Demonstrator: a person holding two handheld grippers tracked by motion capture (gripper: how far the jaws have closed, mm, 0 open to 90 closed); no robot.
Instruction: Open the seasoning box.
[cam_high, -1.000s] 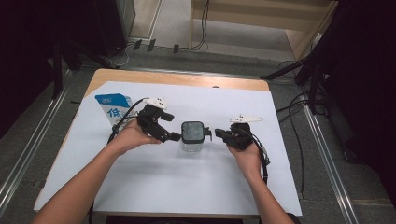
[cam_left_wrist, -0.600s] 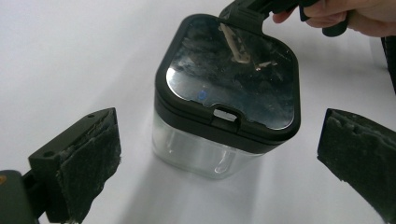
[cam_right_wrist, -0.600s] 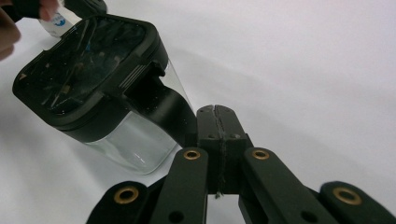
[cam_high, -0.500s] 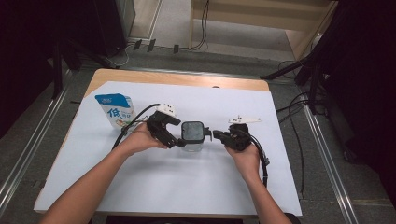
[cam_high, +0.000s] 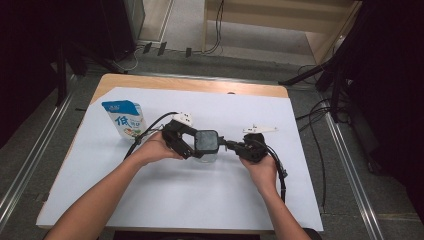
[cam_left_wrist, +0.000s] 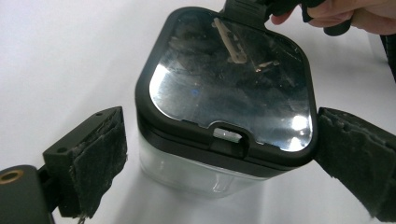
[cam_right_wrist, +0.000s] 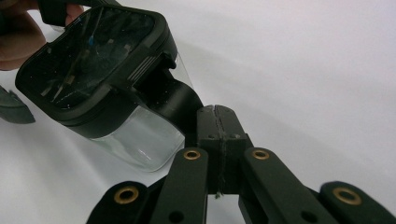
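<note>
While the clear container (cam_high: 205, 148) stands upright on the white sheet (cam_high: 150, 200) near the middle of the table (cam_high: 150, 82), both grippers meet at it from opposite sides. It has a transparent body and a black-framed lid (cam_left_wrist: 231, 84) with a glossy, reflective panel.

Left gripper (cam_high: 186, 142) — jaws spread wide, one padded jaw on each side of the container. In the left gripper view the worn foam pads (cam_left_wrist: 100, 158) flank the lid's near edge; the left pad stands clear of the wall with a gap showing, the right pad lies close beside the lid's corner, contact not resolvable. Nothing is clamped. The lid's small grey latch (cam_left_wrist: 227, 136) faces this gripper.

Right gripper (cam_high: 227, 145) — jaws pressed together, no gap between them in the right gripper view. Their tips sit at a black tab (cam_right_wrist: 170, 95) that juts from the lid's side; whether the tab is pinched between them or merely touched, I cannot tell.

Beyond the left hand (cam_high: 152, 150), a blue-and-white pouch (cam_high: 123, 119) stands upright on the sheet, well apart from the container.
</note>
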